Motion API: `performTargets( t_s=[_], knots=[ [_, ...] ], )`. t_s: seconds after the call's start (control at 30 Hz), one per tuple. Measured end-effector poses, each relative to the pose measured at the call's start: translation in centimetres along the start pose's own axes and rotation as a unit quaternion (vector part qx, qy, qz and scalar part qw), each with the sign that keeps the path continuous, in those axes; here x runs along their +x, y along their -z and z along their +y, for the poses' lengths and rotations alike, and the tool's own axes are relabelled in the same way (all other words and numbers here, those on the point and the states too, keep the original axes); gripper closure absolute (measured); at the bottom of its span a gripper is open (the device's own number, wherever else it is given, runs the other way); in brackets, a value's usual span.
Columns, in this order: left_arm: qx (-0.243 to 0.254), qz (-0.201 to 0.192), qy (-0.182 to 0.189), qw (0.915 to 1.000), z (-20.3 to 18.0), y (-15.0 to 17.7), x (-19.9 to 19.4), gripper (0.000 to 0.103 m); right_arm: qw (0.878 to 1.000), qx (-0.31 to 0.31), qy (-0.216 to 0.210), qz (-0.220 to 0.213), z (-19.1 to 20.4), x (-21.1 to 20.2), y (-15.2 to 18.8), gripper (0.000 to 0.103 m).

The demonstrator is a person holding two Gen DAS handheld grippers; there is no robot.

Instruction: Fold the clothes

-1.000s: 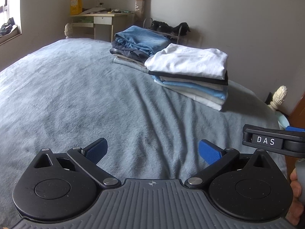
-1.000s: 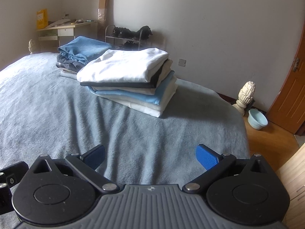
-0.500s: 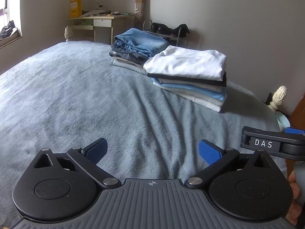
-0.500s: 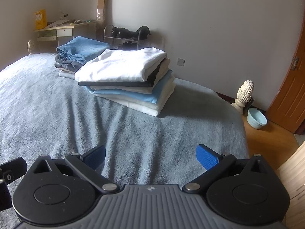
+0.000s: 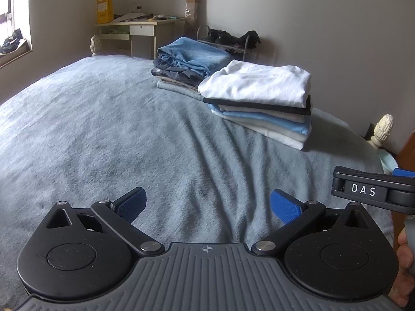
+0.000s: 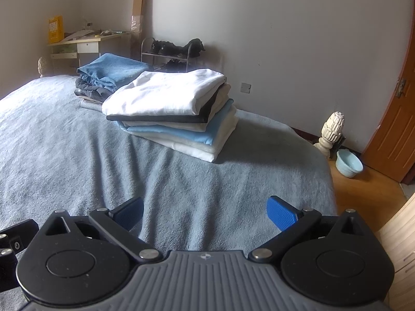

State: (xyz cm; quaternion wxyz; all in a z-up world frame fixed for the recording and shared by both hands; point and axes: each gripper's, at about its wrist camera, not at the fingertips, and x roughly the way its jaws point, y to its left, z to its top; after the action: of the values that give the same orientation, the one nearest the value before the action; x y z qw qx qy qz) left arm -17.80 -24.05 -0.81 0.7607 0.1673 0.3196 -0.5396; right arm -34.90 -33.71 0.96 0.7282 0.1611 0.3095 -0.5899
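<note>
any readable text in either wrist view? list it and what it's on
"DAS": white letters on a black label on the right gripper, seen at the right edge of the left wrist view.
Yellow box on the desk: it carries print, too small and blurred to read in either view.
Nothing else legible: no text shows on the folded clothes, the blanket or the walls.

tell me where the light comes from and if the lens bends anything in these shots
Left wrist view: daylight enters from the window at left; the folded stack casts its shadow rightward on the bed. Right wrist view: fisheye bows the door and darkens the corners; everything looks sharp.
</note>
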Motion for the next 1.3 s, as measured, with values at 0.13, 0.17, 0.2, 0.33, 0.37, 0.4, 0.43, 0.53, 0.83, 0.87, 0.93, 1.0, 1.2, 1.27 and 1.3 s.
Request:
performTargets(
  t_s=[0.13, 0.17, 0.2, 0.33, 0.37, 0.4, 0.43, 0.53, 0.83, 0.87, 0.93, 1.0, 1.2, 1.27, 1.3],
  knots=[
    [0.001, 0.000, 0.000, 1.0000, -0.04, 0.04, -0.06, 0.000, 1.000, 0.000, 0.000, 0.000, 0.02, -0.01, 0.00, 0.000],
    [0.001, 0.000, 0.000, 1.0000, -0.05, 0.05, -0.08, 0.000, 1.000, 0.000, 0.000, 0.000, 0.01, -0.01, 0.01, 0.000],
    [0.001, -0.001, -0.001, 1.0000, -0.06, 0.06, -0.10, 0.000, 1.000, 0.000, 0.000, 0.000, 0.01, -0.01, 0.02, 0.000],
    [0.002, 0.000, -0.001, 1.0000, -0.08, 0.09, -0.11, 0.000, 1.000, -0.001, -0.001, 0.000, 0.04, -0.07, 0.04, 0.000],
    [0.002, 0.000, -0.001, 1.0000, -0.08, 0.10, -0.12, 0.000, 1.000, -0.001, -0.001, 0.000, 0.05, -0.10, 0.04, 0.000],
    [0.002, 0.000, -0.001, 1.0000, -0.10, 0.11, -0.14, 0.000, 1.000, -0.001, -0.001, 0.000, 0.06, -0.11, 0.04, 0.000],
    [0.002, 0.000, -0.001, 1.0000, -0.14, 0.12, -0.14, 0.000, 1.000, -0.002, -0.001, 0.000, 0.09, -0.12, 0.04, 0.000],
    [0.003, 0.000, 0.000, 1.0000, -0.24, 0.13, -0.15, 0.000, 1.000, -0.002, -0.001, 0.000, 0.11, -0.13, 0.07, 0.000],
    [0.003, 0.002, 0.000, 1.0000, -0.27, 0.11, -0.17, 0.000, 1.000, -0.001, 0.000, -0.001, 0.12, -0.17, 0.13, 0.000],
    [0.003, 0.002, 0.000, 1.0000, -0.27, 0.11, -0.17, 0.000, 1.000, -0.002, -0.001, -0.001, 0.12, -0.18, 0.13, 0.000],
    [0.003, 0.002, 0.000, 1.0000, -0.28, 0.10, -0.18, 0.000, 1.000, -0.002, -0.001, -0.002, 0.11, -0.19, 0.14, 0.000],
    [0.003, 0.002, 0.000, 1.0000, -0.28, 0.09, -0.17, 0.000, 1.000, -0.002, -0.001, -0.002, 0.09, -0.18, 0.14, 0.000],
    [0.003, 0.002, 0.000, 1.0000, -0.30, 0.13, -0.21, 0.000, 1.000, -0.003, 0.000, -0.002, 0.14, -0.23, 0.19, 0.000],
    [0.003, 0.002, 0.000, 1.0000, -0.31, 0.14, -0.23, 0.000, 1.000, -0.004, 0.001, -0.002, 0.18, -0.26, 0.21, 0.000],
    [0.003, 0.002, 0.000, 1.0000, -0.31, 0.15, -0.25, 0.000, 1.000, -0.004, 0.001, -0.002, 0.20, -0.28, 0.22, 0.000]
  ],
)
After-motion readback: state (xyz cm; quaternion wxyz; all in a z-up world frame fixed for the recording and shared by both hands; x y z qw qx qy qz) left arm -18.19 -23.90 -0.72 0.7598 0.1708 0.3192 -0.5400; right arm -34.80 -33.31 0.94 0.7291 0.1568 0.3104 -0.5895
